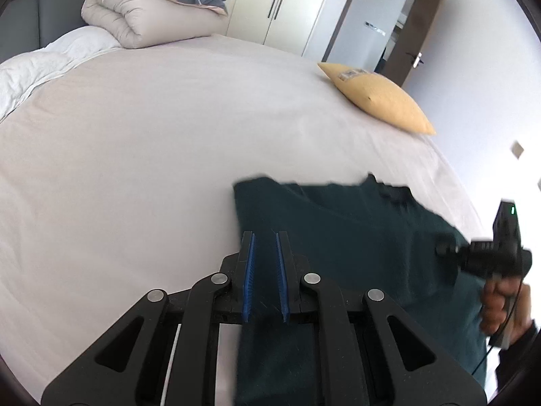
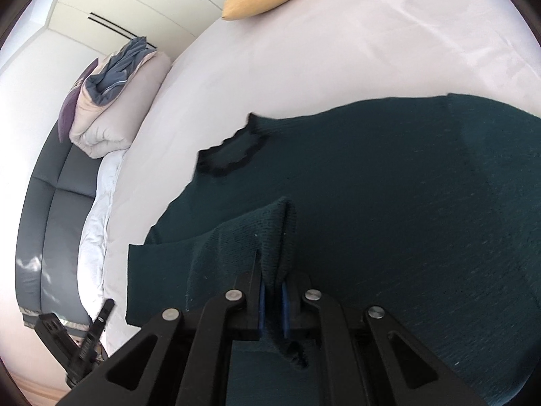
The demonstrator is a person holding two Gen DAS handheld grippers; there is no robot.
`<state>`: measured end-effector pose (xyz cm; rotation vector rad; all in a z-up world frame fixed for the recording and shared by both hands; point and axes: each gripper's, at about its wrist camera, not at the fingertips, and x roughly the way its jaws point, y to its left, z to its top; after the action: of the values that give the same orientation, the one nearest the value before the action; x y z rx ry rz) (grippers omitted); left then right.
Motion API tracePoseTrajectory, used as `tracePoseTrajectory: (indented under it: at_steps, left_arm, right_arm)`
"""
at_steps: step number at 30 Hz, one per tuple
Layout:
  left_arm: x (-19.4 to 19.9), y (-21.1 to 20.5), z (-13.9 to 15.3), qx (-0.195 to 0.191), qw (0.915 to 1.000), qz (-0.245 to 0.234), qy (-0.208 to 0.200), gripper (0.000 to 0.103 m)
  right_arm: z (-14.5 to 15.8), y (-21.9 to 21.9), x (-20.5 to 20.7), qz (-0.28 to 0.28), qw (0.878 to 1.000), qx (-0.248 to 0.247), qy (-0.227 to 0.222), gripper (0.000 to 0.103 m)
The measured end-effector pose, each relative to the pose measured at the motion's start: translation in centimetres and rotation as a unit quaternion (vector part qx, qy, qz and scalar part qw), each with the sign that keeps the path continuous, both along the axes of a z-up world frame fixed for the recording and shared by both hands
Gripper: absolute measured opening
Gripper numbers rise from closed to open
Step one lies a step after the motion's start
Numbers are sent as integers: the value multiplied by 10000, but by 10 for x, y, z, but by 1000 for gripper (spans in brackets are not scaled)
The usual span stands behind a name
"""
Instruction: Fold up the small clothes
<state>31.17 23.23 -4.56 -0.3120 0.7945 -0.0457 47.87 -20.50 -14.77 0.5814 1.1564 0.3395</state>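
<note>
A dark green knit sweater lies spread on the pale bed sheet. In the left wrist view my left gripper is at the sweater's left edge, and green knit fills the narrow gap between its blue pads. In the right wrist view my right gripper is shut on a raised fold of the sweater, which stands up as a ridge in front of the fingers. The black-trimmed collar lies beyond that ridge. A hand holds the right gripper's handle over the sweater's right part.
A yellow pillow sits on the far side of the bed. A folded beige duvet with blue cloth on top lies by the grey headboard. Beyond the bed are wardrobe doors and a room door.
</note>
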Motion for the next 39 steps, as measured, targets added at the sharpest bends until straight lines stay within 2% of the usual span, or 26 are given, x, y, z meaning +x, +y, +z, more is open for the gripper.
tracePoseTrajectory:
  at_steps: [7,11,16,25,28,33,39]
  left_arm:
    - [31,8,1,413,9989,-170,153,12]
    - [44,-13,-14,793,9959,-368,240,12]
    - [47,-28,-27,934,9944,-416,271,12]
    - [57,-45,-40,1182,9912,-486,338,12]
    - [59,-59,-43,1465,9871,-568,319,12]
    - [75,-79,-71,1990,9744,-757,719,12]
    - [74,-100,-85,2667,9577,-874,638,11]
  right_arm:
    - [-8,-14,6,-132,9997,-169,112,9]
    - [-1,-12,7,14,9986,-519,68,8]
    - [9,-21,6,47,9958,-914,58,8]
    - [2,-31,1,40,9969,-762,195,11]
    - [2,-36,-6,-10,9979,-584,284,17]
    - [3,-40,-25,-1,9986,-457,264,18]
    - [0,-60,-37,-323,9989,-228,249,10]
